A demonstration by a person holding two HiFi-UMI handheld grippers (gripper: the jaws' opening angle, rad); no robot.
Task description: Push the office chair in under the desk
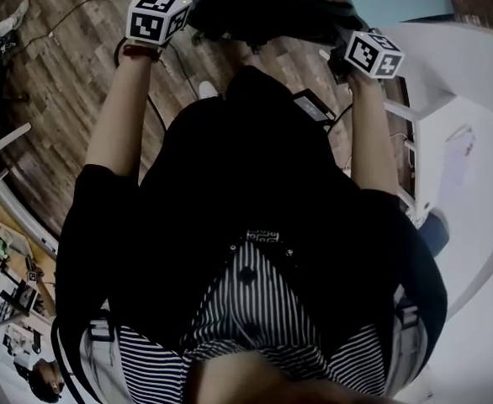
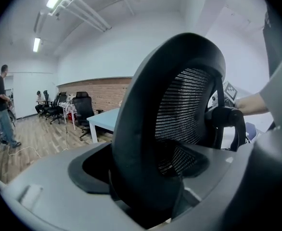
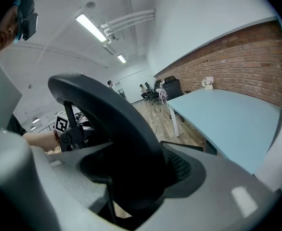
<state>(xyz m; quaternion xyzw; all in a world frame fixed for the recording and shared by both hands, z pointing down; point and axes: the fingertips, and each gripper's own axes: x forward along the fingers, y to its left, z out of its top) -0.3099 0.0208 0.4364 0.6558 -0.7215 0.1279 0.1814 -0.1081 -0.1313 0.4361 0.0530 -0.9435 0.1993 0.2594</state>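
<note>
Left gripper (image 2: 146, 196): jaws spread wide and clamped on the left side of the backrest rim (image 2: 141, 109).
Left forearm (image 1: 116, 116): stretched forward, with the gripper aimed ahead and a little downward.
Office chair (image 1: 263, 11): straight ahead of the person, standing on the wood floor (image 1: 70, 66). Its backrest is upright and spans the gap between the two grippers.
Right gripper (image 3: 131, 196): jaws equally wide, holding the right side of the same rim.
Right forearm (image 1: 373, 133): extended like the left, so neither hand is nearer.
Tabletop (image 3: 227, 119): pale blue, beyond the chair and somewhat to the right. The push probably goes forward that way.
</note>
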